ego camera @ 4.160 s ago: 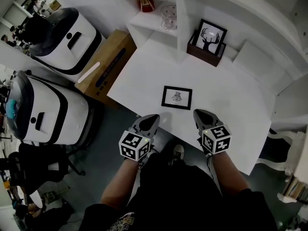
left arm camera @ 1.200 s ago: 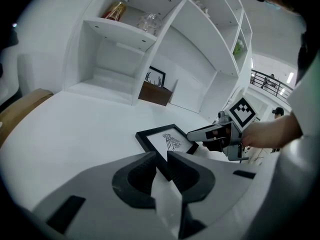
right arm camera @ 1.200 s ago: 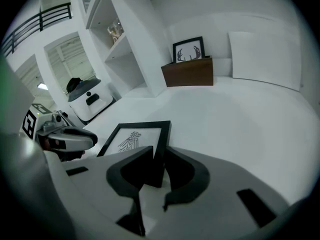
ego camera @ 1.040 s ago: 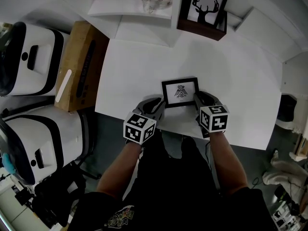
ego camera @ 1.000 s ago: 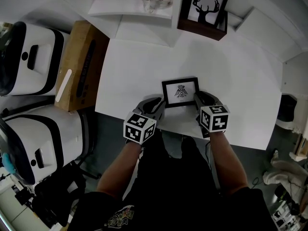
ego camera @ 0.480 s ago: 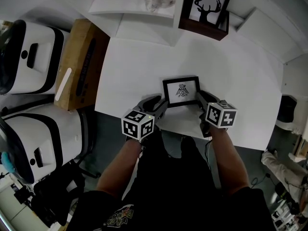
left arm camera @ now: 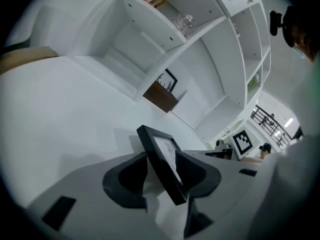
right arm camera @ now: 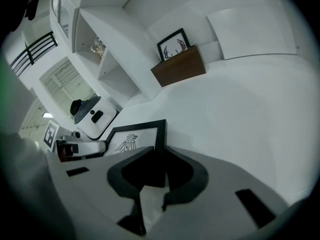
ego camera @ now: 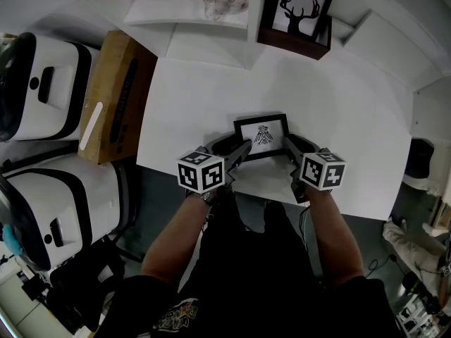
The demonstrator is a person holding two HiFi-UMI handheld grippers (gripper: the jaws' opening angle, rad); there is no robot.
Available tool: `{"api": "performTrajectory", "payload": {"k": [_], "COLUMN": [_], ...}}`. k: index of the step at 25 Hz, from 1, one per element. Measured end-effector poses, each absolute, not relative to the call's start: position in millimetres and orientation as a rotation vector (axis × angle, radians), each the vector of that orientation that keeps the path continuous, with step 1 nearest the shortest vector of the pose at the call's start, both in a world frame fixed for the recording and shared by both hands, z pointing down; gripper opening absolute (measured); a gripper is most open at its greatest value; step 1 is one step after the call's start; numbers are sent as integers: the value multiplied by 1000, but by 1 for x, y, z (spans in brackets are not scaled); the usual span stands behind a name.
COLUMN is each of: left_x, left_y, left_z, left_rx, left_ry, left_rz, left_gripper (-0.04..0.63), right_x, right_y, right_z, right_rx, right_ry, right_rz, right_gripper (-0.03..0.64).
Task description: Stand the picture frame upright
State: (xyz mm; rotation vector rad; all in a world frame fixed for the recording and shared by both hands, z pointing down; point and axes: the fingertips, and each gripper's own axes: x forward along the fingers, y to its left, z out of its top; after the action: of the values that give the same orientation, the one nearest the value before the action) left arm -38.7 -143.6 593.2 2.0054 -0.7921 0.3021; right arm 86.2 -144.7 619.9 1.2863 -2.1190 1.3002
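On the desk (ego camera: 338,111), the light-looking, stiff picture frame (ego camera: 261,136) suited side-edge grips: right claw (ego camera: 294,146) had just closed on one, left claw (ego camera: 236,146) just opened wide around the other.

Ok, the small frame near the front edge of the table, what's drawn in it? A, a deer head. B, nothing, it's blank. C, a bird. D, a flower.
C: the picture frame shows a bird with spread wings, clearest in the right gripper view. The deer head is in the other frame, which stands in the brown box at the back.
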Motion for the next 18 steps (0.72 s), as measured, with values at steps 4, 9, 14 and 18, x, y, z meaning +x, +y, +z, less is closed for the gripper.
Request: {"api": "performTrajectory", "payload": {"k": [4,9,14,18], "left_x": [-33,-23,-23,-23], "left_y": [-151,-150,-149,-149], "left_z": [592,593,594,590], "left_rx": [1919,1850,1883,1883], "left_ry": [-755,-703,-704,-674], "left_rz": [204,138,174,135], "left_gripper": [160,160,100,77], "right_x": [89,85,86,84], "right_y": [-145,-142,-141,-141], "right_z": [615,613,613,613], "right_rx": [1309,1284,1293,1276], "right_ry": [-2161,-2206,-2207,-2213], "right_rz": [1306,1244,1244,1230], "right_gripper": [58,58,58,58]}}
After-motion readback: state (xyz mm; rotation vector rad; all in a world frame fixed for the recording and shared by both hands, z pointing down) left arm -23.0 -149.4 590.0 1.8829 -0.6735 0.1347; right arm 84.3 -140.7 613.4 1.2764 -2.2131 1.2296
